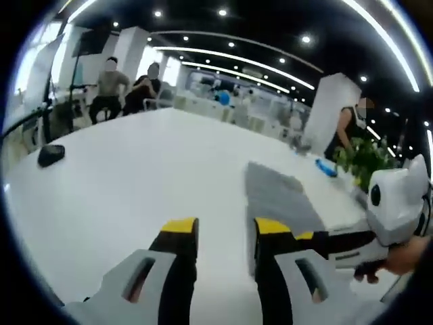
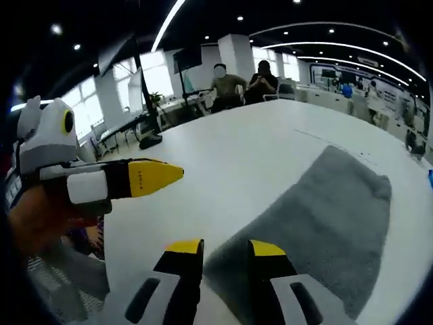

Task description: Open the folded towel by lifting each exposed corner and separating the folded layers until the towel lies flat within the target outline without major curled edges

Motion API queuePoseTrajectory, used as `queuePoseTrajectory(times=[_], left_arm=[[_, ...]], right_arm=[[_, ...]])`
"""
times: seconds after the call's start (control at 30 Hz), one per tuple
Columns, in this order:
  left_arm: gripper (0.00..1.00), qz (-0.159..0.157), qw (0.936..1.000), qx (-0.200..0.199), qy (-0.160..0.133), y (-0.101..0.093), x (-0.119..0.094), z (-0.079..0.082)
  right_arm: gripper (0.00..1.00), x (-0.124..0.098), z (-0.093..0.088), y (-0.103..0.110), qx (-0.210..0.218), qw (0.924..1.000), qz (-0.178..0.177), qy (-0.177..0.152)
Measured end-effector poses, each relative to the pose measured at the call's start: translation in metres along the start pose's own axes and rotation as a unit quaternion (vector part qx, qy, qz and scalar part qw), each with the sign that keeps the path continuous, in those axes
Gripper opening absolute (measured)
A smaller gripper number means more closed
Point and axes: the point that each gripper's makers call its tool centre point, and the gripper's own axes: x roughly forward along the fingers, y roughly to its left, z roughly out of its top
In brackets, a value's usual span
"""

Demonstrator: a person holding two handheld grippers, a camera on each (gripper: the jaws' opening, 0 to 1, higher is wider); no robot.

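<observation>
Grey towel (image 2: pixel 318 223) lying folded on the white table (image 2: pixel 257 145), touched by neither tool. Right gripper (image 2: pixel 218 248) poised over the towel's near corner, yellow-tipped jaws spread with a clear gap. Left gripper (image 1: pixel 226 229) also parted, hovering above the tabletop just beside the towel (image 1: pixel 281 196). Dark object (image 1: pixel 51 155) near the far table edge, possibly a computer mouse, too blurred to tell. Seated people (image 1: pixel 125 88) beyond the table.

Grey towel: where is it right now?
The folded grey towel lies on the white table, just ahead-right of the right tongs in the right gripper view.
</observation>
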Motion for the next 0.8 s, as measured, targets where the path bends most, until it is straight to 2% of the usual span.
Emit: queuePoseTrajectory(times=[0.17, 0.23, 0.33, 0.57, 0.8], left_arm=[[0.31, -0.005, 1.0000, -0.005, -0.006, -0.003, 0.001, 0.002], [0.31, -0.006, 0.9999, -0.012, -0.007, -0.003, 0.001, 0.002], [0.31, -0.007, 0.9998, -0.015, -0.007, -0.005, -0.001, 0.002], [0.30, -0.011, 0.9999, -0.005, 0.003, -0.010, 0.001, -0.002], [0.30, -0.015, 0.9999, 0.001, 0.008, -0.012, 0.003, -0.004]], right_arm=[[0.21, 0.011, -0.017, -0.003, -0.006, 0.9996, -0.009, 0.027], [0.19, 0.010, -0.016, -0.004, -0.022, 0.9993, -0.016, 0.025], [0.15, 0.007, -0.015, -0.001, -0.024, 0.9993, -0.015, 0.023], [0.03, 0.005, -0.015, -0.008, 0.001, 0.9996, -0.014, 0.023], [0.00, 0.002, -0.015, -0.010, 0.030, 0.9992, -0.004, 0.026]])
